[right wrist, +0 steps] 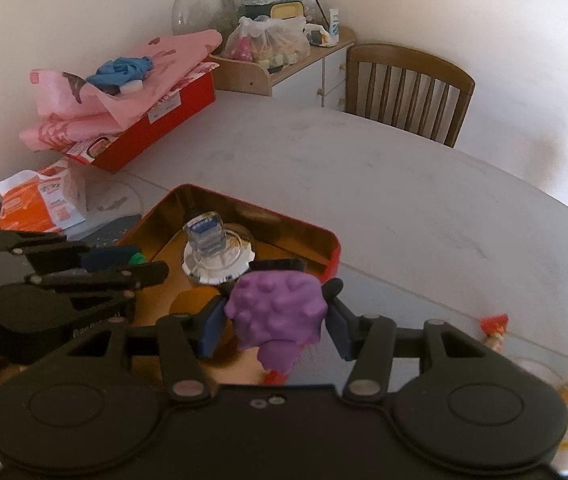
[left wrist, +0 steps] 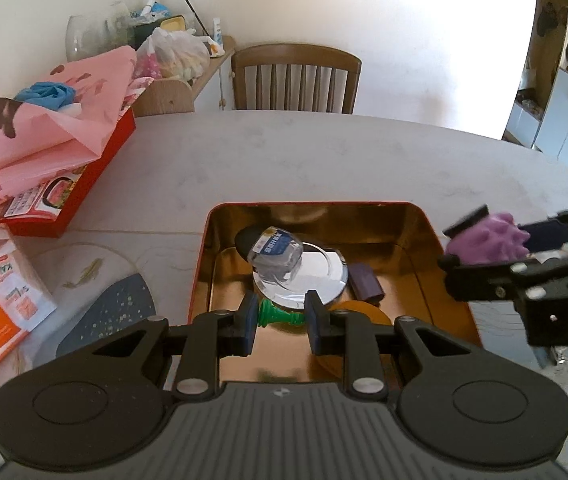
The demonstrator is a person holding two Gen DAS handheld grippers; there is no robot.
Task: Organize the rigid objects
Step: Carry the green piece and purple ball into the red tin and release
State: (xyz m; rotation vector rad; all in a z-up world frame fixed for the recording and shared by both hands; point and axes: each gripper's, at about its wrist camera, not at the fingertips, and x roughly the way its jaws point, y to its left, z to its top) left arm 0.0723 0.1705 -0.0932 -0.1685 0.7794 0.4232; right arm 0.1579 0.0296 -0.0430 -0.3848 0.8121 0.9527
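Our right claw [right wrist: 277,322] grips a knobbly purple rubber toy [right wrist: 277,308] above the near right corner of the red, gold-lined metal tin [left wrist: 424,232] on the desk [left wrist: 284,152]. Our left claw [left wrist: 279,322] hangs open over the tin's near edge, just above a green plastic chess piece [left wrist: 279,314].

The right tongs [right wrist: 277,316] clamp a bumpy purple toy [right wrist: 277,312] just above the near corner of the red tin [right wrist: 334,254], which holds a small bottle [right wrist: 205,236] on a round lid [right wrist: 217,266].

A wooden chair [left wrist: 296,78] is set behind the pale tabletop [left wrist: 284,160], against a white wall [left wrist: 404,20]; a cluttered sideboard [right wrist: 284,64] is seen in the corner
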